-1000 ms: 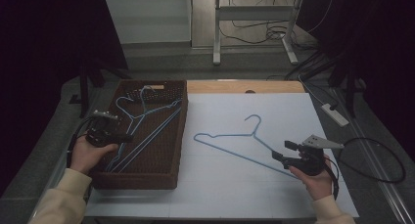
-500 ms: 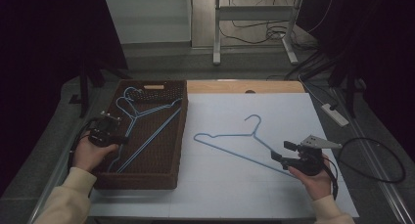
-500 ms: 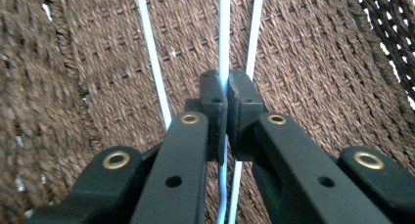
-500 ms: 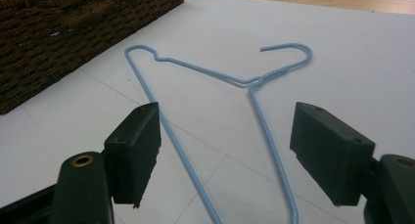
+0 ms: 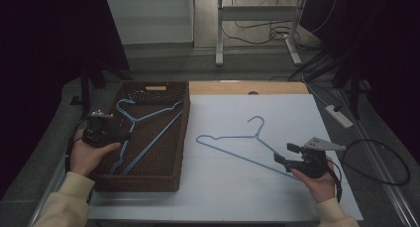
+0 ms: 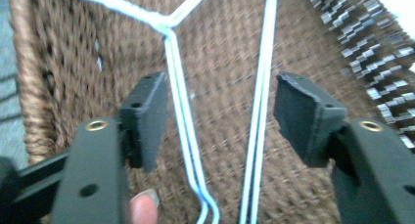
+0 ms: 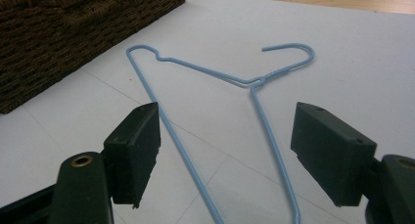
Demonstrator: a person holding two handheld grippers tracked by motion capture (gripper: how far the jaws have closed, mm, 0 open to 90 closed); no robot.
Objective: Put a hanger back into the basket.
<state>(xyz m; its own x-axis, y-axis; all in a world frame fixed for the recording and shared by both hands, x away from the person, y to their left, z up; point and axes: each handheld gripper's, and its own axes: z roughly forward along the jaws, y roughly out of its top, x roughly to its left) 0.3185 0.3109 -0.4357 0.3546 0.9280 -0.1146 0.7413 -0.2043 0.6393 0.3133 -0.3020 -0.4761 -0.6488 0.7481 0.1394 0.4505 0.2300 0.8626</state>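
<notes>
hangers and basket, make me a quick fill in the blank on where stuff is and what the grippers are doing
1. The hanger beside the left gripper lies in the ____.
2. The other hanger lies flat on the white ____.
3. The left gripper's jaws, just opened, stand ____ over the hanger's wires.
4. The right gripper holds ____ between its jaws.

Missing words: basket; table; open; nothing

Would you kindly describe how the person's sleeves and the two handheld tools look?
Both forearms wear cream sleeves. The left tool and right tool are black with blocky rectangular jaws and brass-coloured rivets. The right one carries a grey three-cornered plate and trails a black cable.
</notes>
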